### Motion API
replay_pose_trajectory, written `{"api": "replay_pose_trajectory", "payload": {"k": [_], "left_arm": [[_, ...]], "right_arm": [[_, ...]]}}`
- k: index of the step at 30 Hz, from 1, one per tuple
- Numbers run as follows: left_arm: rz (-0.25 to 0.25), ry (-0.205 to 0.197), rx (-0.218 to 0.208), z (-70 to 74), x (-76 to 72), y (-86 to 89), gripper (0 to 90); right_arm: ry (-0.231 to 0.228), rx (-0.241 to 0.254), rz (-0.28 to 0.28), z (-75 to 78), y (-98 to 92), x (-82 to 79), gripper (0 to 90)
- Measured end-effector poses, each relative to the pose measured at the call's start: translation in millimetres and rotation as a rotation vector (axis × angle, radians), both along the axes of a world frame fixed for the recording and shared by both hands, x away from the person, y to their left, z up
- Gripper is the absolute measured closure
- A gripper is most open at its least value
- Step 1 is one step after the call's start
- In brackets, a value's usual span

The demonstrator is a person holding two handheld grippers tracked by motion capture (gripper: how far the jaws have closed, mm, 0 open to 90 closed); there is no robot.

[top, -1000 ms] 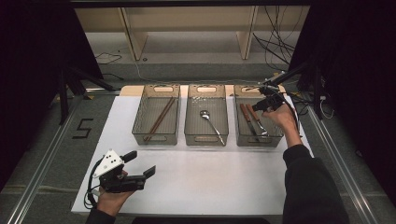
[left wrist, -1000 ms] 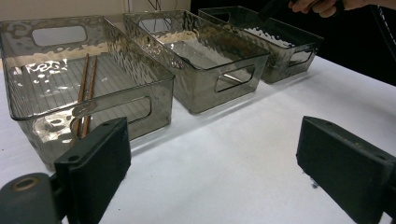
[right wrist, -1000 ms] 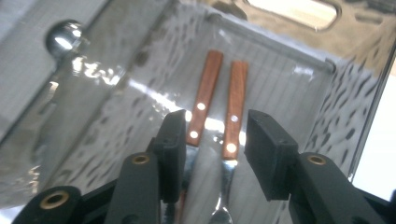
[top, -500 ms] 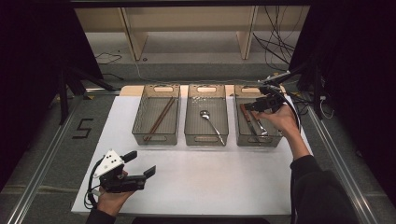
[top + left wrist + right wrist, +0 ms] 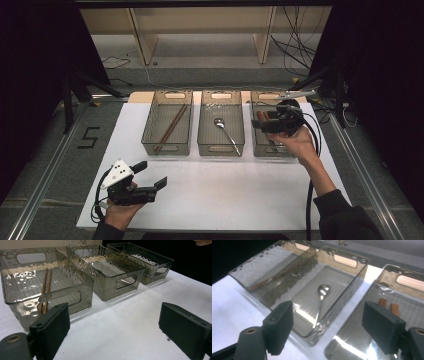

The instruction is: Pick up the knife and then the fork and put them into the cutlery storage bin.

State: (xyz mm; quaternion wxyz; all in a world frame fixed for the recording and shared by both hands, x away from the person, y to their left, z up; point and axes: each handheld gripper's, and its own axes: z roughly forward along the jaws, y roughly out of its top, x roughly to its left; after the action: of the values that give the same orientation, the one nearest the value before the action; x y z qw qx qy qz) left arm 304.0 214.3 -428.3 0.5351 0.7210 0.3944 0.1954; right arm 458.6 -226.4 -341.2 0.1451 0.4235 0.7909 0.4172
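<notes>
Two clear ribbed plastic bins sit side by side at the far edge of a white tabletop (image 5: 225,185). Left bin (image 5: 150,125): a pair of brown chopsticks (image 5: 171,127) lying diag., tips toward the near-left corner. Middle bin (image 5: 202,125): one metal spoon (image 5: 226,132), bowl toward the back, handle angled to the near-right corner. On the grey floor, left of the table, a black "5" (image 5: 90,137). Behind: pale wooden shelf frame (image 5: 140,35), loose black cables (image 5: 292,50) at right. A metal rail (image 5: 45,185) runs along the left side.

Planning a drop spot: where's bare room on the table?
Free: the white mat between the bins' near ends and the left gripper. Crowded: the back, where chopstick bin, spoon bin and right bin sit close, right gripper above.
</notes>
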Motion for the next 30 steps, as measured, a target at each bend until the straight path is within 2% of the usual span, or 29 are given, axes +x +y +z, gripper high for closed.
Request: {"api": "replay_pose_trajectory", "payload": {"k": [18, 30], "left_arm": [[-0.015, -0.002, 0.007, 0.7, -0.8, -2.5, 9.8], [-0.019, 0.009, -0.006, -0.3, 0.2, -1.6, 9.8]], "right_arm": [[-0.075, 0.052, 0.049, -16.3, 2.6, -57.6, 22.5], [-0.113, 0.126, 0.075, -30.7, -2.1, -88.7, 20.8]]}}
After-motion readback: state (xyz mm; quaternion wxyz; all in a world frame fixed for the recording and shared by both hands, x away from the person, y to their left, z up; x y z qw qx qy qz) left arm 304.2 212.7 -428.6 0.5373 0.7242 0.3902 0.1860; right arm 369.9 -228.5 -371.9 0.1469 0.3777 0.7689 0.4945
